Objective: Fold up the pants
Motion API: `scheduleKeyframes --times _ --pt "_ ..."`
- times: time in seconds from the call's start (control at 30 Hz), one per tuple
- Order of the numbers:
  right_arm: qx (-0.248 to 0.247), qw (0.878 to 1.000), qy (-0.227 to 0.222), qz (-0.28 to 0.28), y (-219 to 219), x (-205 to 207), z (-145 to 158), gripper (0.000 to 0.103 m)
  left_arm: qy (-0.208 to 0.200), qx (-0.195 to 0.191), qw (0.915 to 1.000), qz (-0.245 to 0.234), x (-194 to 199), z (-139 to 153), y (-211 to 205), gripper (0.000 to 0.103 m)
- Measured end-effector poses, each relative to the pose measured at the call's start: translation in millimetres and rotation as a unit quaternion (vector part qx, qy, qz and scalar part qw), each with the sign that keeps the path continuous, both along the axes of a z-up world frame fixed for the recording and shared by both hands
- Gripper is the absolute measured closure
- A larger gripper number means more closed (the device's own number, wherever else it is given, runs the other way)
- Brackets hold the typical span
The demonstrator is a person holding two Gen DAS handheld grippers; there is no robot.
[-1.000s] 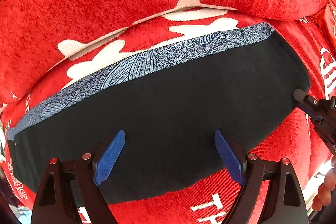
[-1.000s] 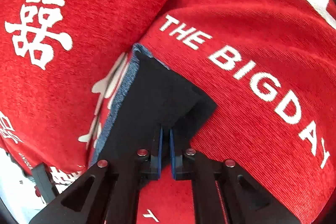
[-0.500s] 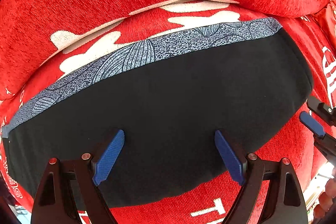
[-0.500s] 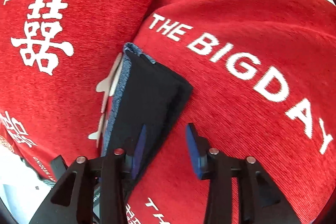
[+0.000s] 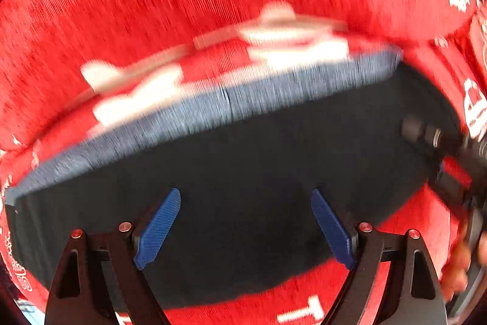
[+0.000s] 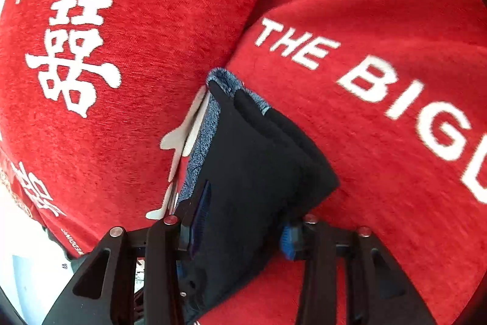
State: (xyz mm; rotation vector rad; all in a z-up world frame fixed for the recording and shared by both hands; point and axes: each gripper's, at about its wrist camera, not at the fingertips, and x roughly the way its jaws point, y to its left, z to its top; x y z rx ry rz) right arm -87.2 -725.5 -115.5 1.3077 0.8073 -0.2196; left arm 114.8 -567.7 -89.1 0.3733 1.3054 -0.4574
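The black pants (image 5: 258,157), with a blue-grey patterned band (image 5: 243,99) along the far edge, lie folded on a red cushion. My left gripper (image 5: 245,194) hovers open over their near half with nothing between its blue pads. My right gripper (image 6: 246,209) straddles the thick folded end of the pants (image 6: 258,166). Its jaws are closing, and the layers fill the gap between the blue pads without looking squeezed. In the blurred left wrist view, the right gripper (image 5: 423,133) sits at the right end of the pants.
Red cushions with white lettering lie all around: a seat cushion (image 6: 380,127) under the pants and a back cushion (image 6: 106,66) behind them. A person's fingers (image 5: 456,270) show at the lower right. A pale floor (image 6: 27,249) shows beyond the cushion's edge.
My right gripper let go of the pants' corner, opened wide and slid forward and down, so the folded end now lies between its jaws. The left gripper stays open over the pants.
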Motion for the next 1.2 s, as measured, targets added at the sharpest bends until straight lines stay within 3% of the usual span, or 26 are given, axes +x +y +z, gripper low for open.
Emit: scheduleKeyframes --times 0.1,0.2,0.3,0.43,0.53,0.67,0.77,0.93,1.07,1.13,1.17,1.2 --pt "-0.014 1.0 -0.019 0.015 4.2 1.5 13.6 0.09 -0.017 0.003 0.9996 0.02 24.6 0.1 -12.8 0.014" --pt "-0.024 0.998 -0.04 0.032 9.7 4.7 28.8 0.09 -0.012 0.02 0.9992 0.033 41.4 -24.1 -25.9 0.014" --pt "-0.032 0.997 -0.056 0.045 17.4 13.0 40.7 0.09 -0.035 0.013 0.9988 0.032 41.0 -39.0 -26.7 0.007" --pt "-0.063 0.994 -0.064 0.068 30.4 27.4 63.0 0.09 -0.002 0.001 0.9993 0.036 47.0 -30.4 -16.5 0.008" --pt "-0.095 0.989 -0.067 0.091 42.7 34.6 83.5 0.09 -0.011 -0.01 0.9992 0.036 42.5 -12.0 2.2 0.008" --pt "-0.178 0.971 -0.056 0.148 72.8 46.3 123.1 0.09 -0.019 -0.028 0.9985 0.043 36.1 9.9 49.6 0.008" --pt "-0.256 0.945 -0.044 0.2 116.1 62.3 151.8 0.09 -0.018 -0.028 0.9978 0.058 38.9 16.2 104.1 0.008" --pt "-0.344 0.897 -0.019 0.275 202.8 85.2 163.7 0.089 -0.014 -0.017 0.9952 0.095 44.2 24.7 187.4 0.008" --pt "-0.382 0.861 0.033 0.336 300.1 114.9 122.8 0.087 -0.017 0.002 0.9921 0.124 71.4 18.1 268.4 0.008" --pt "-0.389 0.847 0.061 0.359 334.4 122.7 93.8 0.077 -0.003 0.012 0.9893 0.145 78.4 9.0 306.5 0.008" --pt "-0.398 0.832 0.083 0.379 355.0 126.8 74.5 0.075 0.001 0.012 0.9885 0.151 79.4 8.6 317.4 0.008" --pt "-0.424 0.805 0.114 0.399 379.6 131.5 55.0 0.073 0.006 0.013 0.9873 0.158 81.6 5.8 331.2 0.008"
